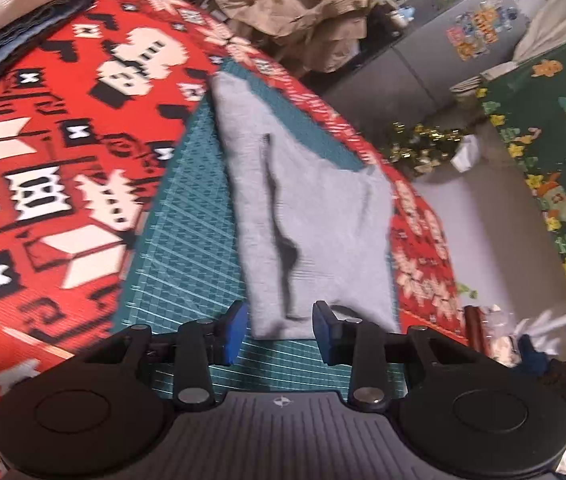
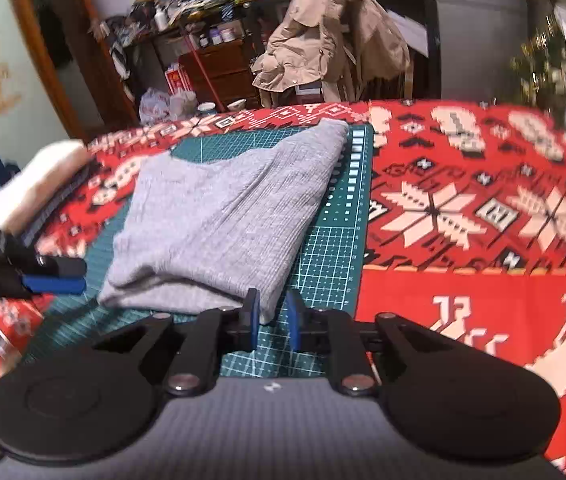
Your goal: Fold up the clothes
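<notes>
Both wrist views near grey garment [image 1: 307, 216]

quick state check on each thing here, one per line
grey garment: folded, flat on the mat, not gripped
green mat: flat on the red cloth
left gripper: open, at the garment's near edge
right gripper: open, at the garment's near corner

surface: red patterned tablecloth [image 2: 463, 208] | on it: green cutting mat [image 2: 323, 248], possibly folded clothes stack [image 2: 35, 184]

We see bare green mat [image 2: 325, 248] at 3 o'clock of the grey garment [image 2: 219, 216]; folded pile [image 2: 31, 188] blocks 9 o'clock.
</notes>
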The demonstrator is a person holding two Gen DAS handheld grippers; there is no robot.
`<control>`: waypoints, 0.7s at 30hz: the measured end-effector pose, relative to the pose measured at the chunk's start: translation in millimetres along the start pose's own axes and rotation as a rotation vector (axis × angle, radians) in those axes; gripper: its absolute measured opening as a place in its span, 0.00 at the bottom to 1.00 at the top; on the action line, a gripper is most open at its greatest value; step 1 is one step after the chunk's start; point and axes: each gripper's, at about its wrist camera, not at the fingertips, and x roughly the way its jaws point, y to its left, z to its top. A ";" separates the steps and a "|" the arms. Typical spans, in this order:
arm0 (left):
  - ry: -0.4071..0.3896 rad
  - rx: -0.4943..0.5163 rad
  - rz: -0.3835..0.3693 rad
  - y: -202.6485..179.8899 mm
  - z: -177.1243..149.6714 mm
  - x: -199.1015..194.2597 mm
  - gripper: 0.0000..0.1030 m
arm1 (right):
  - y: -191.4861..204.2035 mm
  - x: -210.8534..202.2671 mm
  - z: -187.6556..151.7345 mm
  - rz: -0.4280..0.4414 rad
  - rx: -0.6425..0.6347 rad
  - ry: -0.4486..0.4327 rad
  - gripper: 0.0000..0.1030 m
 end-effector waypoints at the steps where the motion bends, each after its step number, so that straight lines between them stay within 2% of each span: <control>1: 0.009 0.005 0.008 1.3 0.1 2.8 0.33 | -0.9 1.2 0.3 0.007 0.000 0.003 0.21; 5: 0.027 0.042 0.002 2.1 1.5 11.2 0.33 | 8.3 12.2 -2.2 0.016 -0.049 0.030 0.27; 8: 0.042 0.061 0.011 -3.8 5.8 16.7 0.28 | 9.8 22.4 -4.3 0.011 -0.044 0.041 0.25; 9: 0.051 0.077 0.028 -6.6 5.9 19.1 0.09 | 10.2 23.9 -4.5 0.011 -0.044 0.041 0.21; 10: 0.054 0.087 0.041 -8.7 5.1 21.4 0.03 | 10.6 25.3 -4.7 0.011 -0.043 0.041 0.07; 15: 0.034 0.111 0.046 -10.9 1.0 13.6 0.03 | 18.0 19.2 -4.1 -0.003 -0.073 0.033 0.03; 21: 0.062 0.106 0.022 -9.4 -9.6 -10.5 0.02 | 29.7 -3.3 -11.6 0.029 -0.109 0.055 0.03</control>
